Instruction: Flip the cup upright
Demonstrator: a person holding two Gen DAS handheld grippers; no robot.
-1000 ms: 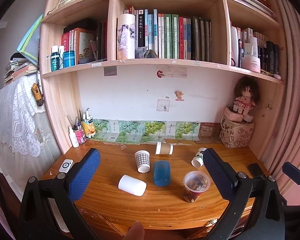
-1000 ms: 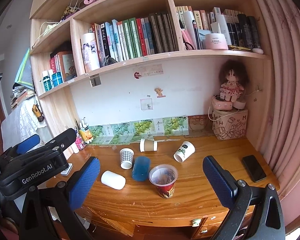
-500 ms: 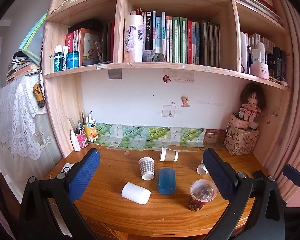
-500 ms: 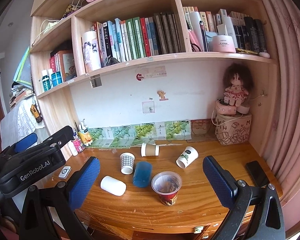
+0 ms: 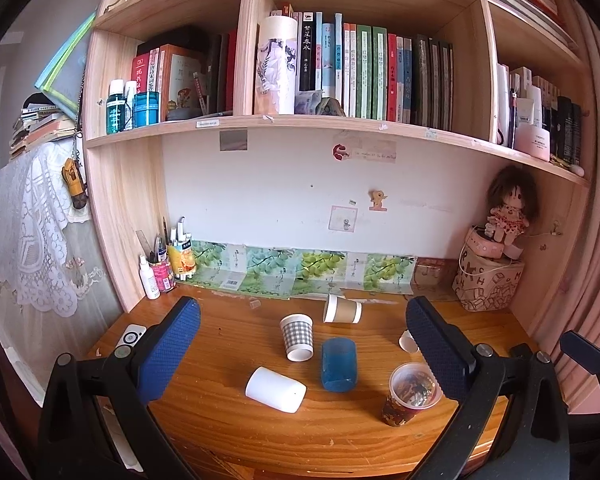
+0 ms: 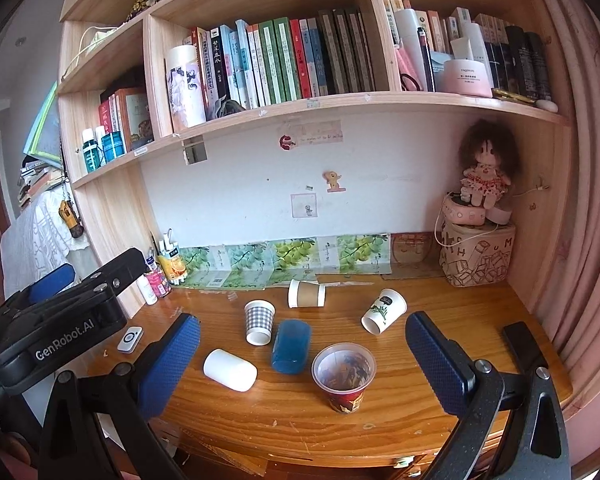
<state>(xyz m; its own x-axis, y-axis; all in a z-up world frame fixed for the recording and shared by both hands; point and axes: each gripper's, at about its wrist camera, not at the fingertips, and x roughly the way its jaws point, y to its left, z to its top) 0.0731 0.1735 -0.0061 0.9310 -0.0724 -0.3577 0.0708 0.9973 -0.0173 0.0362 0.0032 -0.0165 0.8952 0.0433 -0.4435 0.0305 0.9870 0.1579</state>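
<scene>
I see a wooden desk (image 6: 452, 312), a shelf full of books (image 6: 284, 64), a doll (image 6: 484, 168) sitting on a printed bag (image 6: 476, 260), a black phone (image 6: 522, 344), a white remote (image 6: 130, 339), a pink curtain (image 6: 580, 200)

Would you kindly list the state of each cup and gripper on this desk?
white cup: on its side
blue cup: on its side
checked cup: tipped over
brown-sleeved cup: on its side
leaf-print cup: tipped over
red cup: upright
left gripper: open
right gripper: open
</scene>
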